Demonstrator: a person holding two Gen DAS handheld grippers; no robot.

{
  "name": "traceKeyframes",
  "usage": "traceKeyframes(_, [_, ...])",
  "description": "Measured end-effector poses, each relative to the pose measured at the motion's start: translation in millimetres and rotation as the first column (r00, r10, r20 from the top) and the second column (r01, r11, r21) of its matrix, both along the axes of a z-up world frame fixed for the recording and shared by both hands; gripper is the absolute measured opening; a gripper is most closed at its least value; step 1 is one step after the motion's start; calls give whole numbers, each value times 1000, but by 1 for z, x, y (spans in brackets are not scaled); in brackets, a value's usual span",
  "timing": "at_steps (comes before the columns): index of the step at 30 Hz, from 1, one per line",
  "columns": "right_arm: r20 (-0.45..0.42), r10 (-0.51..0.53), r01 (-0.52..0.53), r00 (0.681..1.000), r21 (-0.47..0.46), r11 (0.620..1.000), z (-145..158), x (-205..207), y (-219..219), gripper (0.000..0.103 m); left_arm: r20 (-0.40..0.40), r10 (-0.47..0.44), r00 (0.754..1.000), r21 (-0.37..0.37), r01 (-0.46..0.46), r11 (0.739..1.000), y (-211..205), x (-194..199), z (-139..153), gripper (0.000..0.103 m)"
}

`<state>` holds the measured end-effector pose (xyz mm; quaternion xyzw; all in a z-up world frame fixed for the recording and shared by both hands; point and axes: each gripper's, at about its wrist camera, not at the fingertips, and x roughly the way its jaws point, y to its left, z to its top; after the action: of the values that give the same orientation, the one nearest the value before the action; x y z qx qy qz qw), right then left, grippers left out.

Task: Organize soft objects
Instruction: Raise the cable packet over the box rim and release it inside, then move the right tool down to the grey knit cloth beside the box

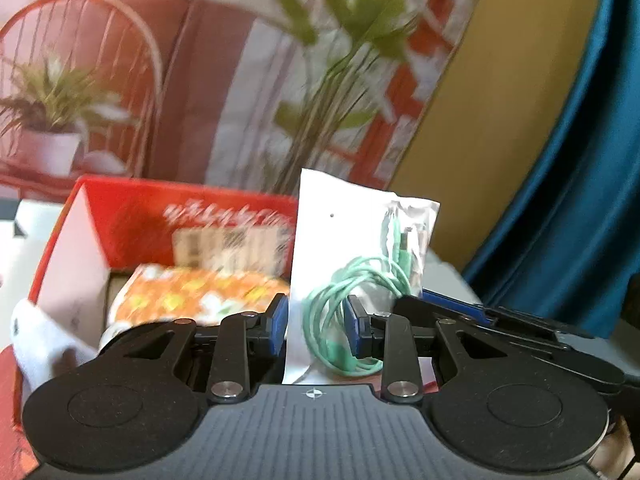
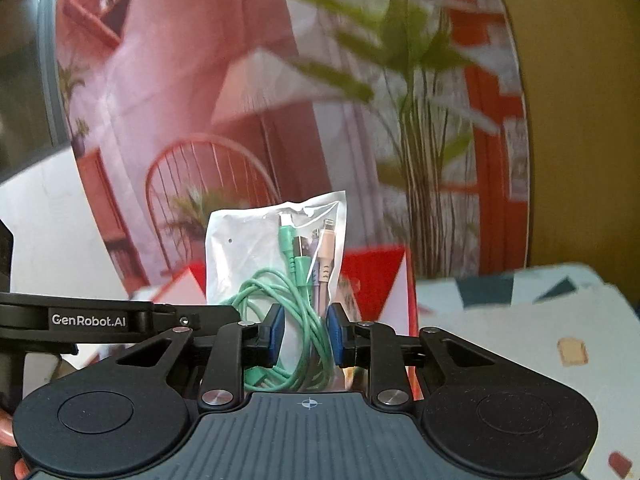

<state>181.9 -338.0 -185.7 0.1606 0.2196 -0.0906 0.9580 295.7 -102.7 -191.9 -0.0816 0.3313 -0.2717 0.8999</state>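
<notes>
In the left wrist view my left gripper (image 1: 317, 322) is shut on a white bag of coiled green cable (image 1: 344, 276), held upright. Behind it stands an open red box (image 1: 132, 216) with an orange patterned packet (image 1: 192, 296) inside and a white cloth (image 1: 40, 332) over its near left edge. In the right wrist view my right gripper (image 2: 305, 334) is shut on a white bag of green, purple and beige cables (image 2: 280, 264), also upright in front of the red box (image 2: 376, 280). The two grippers are close side by side. I cannot tell whether both grip one bag.
A printed backdrop (image 2: 248, 92) with a chair and plants rises behind the box. A blue curtain (image 1: 580, 160) hangs at the right of the left view. A speckled tabletop (image 2: 520, 312) runs to the right of the box.
</notes>
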Motion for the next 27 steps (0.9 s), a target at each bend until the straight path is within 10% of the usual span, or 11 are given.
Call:
traceKeyframes(5, [-46, -19, 19, 999, 12, 1000, -11, 1, 1, 27, 18, 46, 999, 58, -47, 997, 14, 1, 2, 47])
traceKeyframes(27, [41, 26, -24, 999, -41, 999, -11, -85, 72, 27, 108, 59, 992, 128, -73, 989, 67, -109, 2, 50])
